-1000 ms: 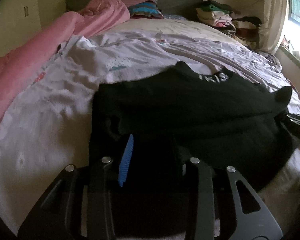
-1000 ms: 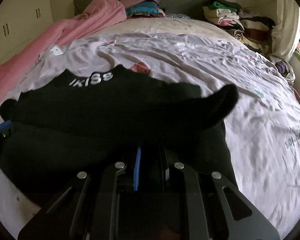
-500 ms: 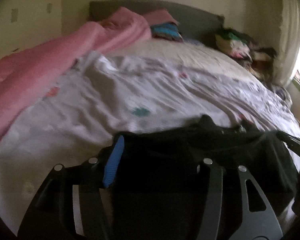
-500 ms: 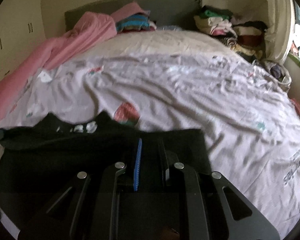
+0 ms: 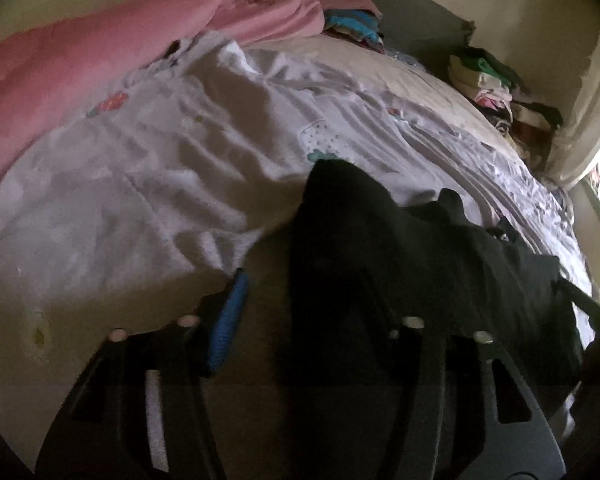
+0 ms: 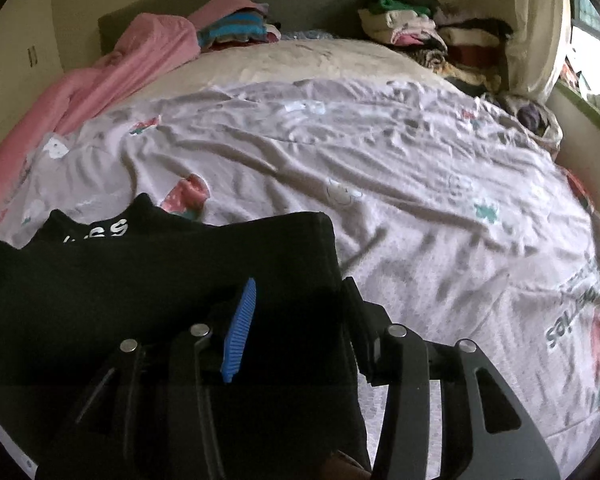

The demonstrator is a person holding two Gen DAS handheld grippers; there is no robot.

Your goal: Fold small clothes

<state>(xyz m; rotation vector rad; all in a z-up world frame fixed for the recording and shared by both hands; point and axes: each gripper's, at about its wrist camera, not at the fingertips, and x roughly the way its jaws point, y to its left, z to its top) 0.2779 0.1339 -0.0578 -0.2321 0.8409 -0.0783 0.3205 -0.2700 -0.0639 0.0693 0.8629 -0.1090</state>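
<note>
1. firstly, left wrist view: the black garment point(image 5: 420, 264) lies at the near edge of the bed sheet point(image 5: 148, 184), bunched, with its long axis running from just ahead of the left gripper point(image 5: 320, 304) off to the right. the blue pad on the left finger point(image 5: 228, 320) stands clear of the cloth, over the sheet's edge; the right finger is lost in dark fabric. the jaws are closing; whether cloth lies between them cannot be told, and no pinch is visible.

2. right wrist view: the same black garment point(image 6: 160, 280) lies at the near left corner of the bed sheet point(image 6: 400, 184), a straight folded edge on its right side and white lettering point(image 6: 100, 232) toward its far left. the right gripper point(image 6: 300, 300) straddles that right edge: the blue-padded finger point(image 6: 240, 332) is over the cloth, the other finger is just beyond the edge, over the sheet. the jaws are opening, with the cloth's edge between them and not pressed.

3. judgement: the garment extends leftward from the right gripper and rightward from the left one, so it spans between both hands; the right gripper sits nearer a clean edge.
</note>
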